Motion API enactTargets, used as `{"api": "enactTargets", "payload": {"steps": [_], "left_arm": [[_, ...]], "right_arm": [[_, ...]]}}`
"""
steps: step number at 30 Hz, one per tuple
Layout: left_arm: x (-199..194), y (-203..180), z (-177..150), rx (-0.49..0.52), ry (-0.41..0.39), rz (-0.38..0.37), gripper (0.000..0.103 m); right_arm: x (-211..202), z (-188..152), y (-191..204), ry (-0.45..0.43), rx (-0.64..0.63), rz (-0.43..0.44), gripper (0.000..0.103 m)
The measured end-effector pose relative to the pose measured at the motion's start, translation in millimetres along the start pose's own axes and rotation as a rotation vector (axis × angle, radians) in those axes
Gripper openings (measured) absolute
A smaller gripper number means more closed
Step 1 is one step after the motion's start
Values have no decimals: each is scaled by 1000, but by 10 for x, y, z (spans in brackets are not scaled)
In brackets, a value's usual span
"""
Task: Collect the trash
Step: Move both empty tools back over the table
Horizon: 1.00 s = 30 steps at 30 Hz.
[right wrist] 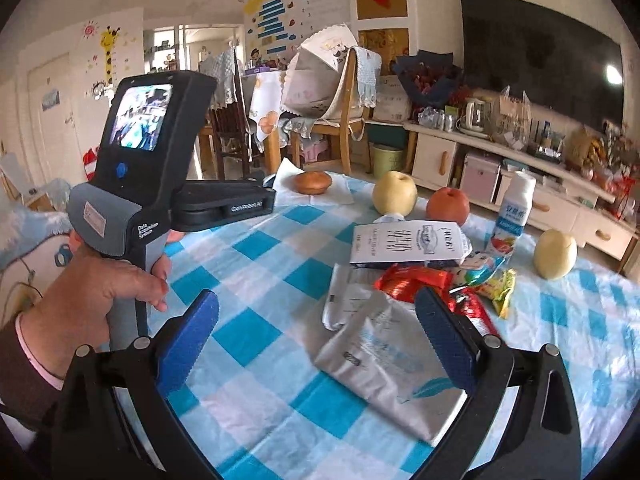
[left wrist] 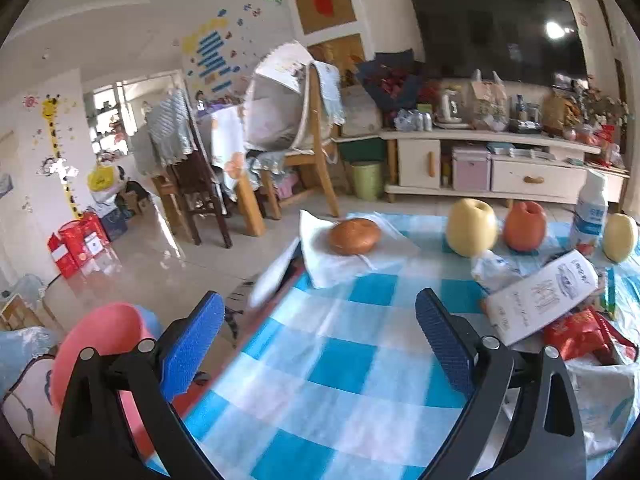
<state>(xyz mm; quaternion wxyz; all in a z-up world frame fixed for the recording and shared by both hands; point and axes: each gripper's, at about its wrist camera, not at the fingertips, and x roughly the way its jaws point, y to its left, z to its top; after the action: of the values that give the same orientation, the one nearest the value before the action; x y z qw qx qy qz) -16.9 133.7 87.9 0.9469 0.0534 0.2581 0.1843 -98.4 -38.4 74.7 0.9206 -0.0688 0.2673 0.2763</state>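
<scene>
The right gripper (right wrist: 316, 344) is hovering with its blue pads (right wrist: 448, 344) spread apart and gripping nothing; the flat white pouch (right wrist: 384, 356) is lying between them on the checked cloth (right wrist: 256, 336). At about one o'clock from the pads, the trash pile is sitting: a red wrapper (right wrist: 412, 282), a yellow-green wrapper (right wrist: 498, 286) and a white carton (right wrist: 404, 244) resting on top.

The left gripper (left wrist: 320, 336) is also standing open and empty over bare cloth near the table's left edge, the trash well off at its three o'clock.

Likely trouble: the pouch is lying flat, so closing pads may skate over it or pinch the cloth instead. At twelve to two o'clock the pale apple (right wrist: 394, 194), orange fruit (right wrist: 448, 206), yogurt bottle (right wrist: 514, 216) and second apple (right wrist: 556, 254) are standing close behind the pile; a sweeping reach could roll or topple them. The bun (right wrist: 314, 182) on its napkin is food, not trash.
</scene>
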Motion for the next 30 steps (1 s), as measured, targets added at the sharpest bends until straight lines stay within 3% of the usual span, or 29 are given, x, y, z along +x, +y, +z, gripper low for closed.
{"api": "enactTargets", "payload": {"steps": [6, 13, 20, 26, 30], "left_arm": [[12, -143, -20, -11, 36, -77, 96], [70, -269, -53, 27, 61, -108, 96], [105, -357, -96, 52, 95, -187, 96], [167, -454, -129, 11, 178, -377, 96], [242, -563, -192, -33, 263, -523, 95]], "right_arm": [[36, -45, -233, 34, 56, -34, 99], [75, -101, -624, 75, 199, -48, 99], [111, -184, -1054, 140, 350, -64, 99], [120, -245, -1365, 178, 436, -63, 99], [193, -319, -1456, 214, 495, -9, 99]]}}
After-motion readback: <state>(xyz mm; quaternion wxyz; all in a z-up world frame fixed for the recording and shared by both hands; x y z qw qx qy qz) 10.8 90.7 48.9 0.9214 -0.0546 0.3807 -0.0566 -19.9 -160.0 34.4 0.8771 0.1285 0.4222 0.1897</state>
